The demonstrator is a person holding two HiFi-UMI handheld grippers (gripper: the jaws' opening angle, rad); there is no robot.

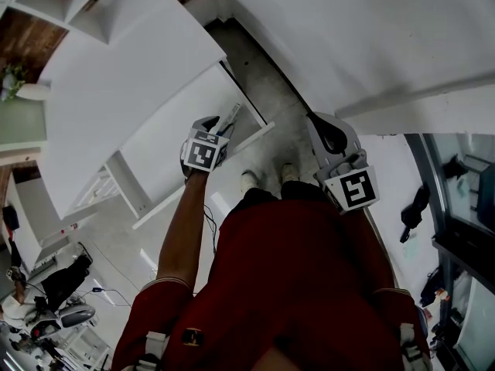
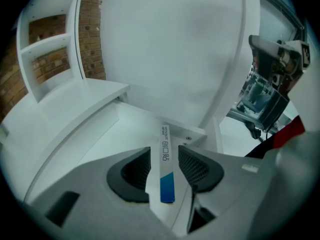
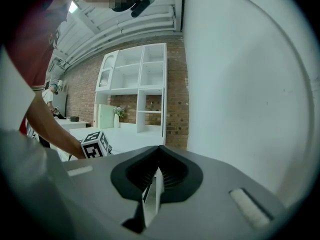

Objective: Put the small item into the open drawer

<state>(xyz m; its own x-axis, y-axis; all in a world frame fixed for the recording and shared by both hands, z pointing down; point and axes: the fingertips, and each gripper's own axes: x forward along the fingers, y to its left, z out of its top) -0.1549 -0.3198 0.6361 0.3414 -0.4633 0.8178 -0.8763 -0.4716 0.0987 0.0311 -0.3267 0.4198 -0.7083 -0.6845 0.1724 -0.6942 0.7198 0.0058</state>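
Observation:
The small item (image 2: 167,170) is a thin white strip pack with a blue end. It stands on edge between the jaws of my left gripper (image 2: 164,160), whose pads sit apart from it, so this gripper is open. In the head view the left gripper (image 1: 223,127) hangs over the open white drawer (image 1: 166,157), and the item (image 1: 232,117) sticks out past its tips. The drawer floor (image 2: 112,141) lies just below the jaws. My right gripper (image 1: 323,132) hangs at the right above the floor; its pads (image 3: 159,176) meet with nothing between them.
The white cabinet top (image 1: 116,83) runs along the left above the drawer. White shelving against a brick wall (image 2: 47,49) stands behind it. A white wall panel (image 1: 371,29) fills the right. The person's feet (image 1: 267,178) stand on the grey floor beside the drawer front.

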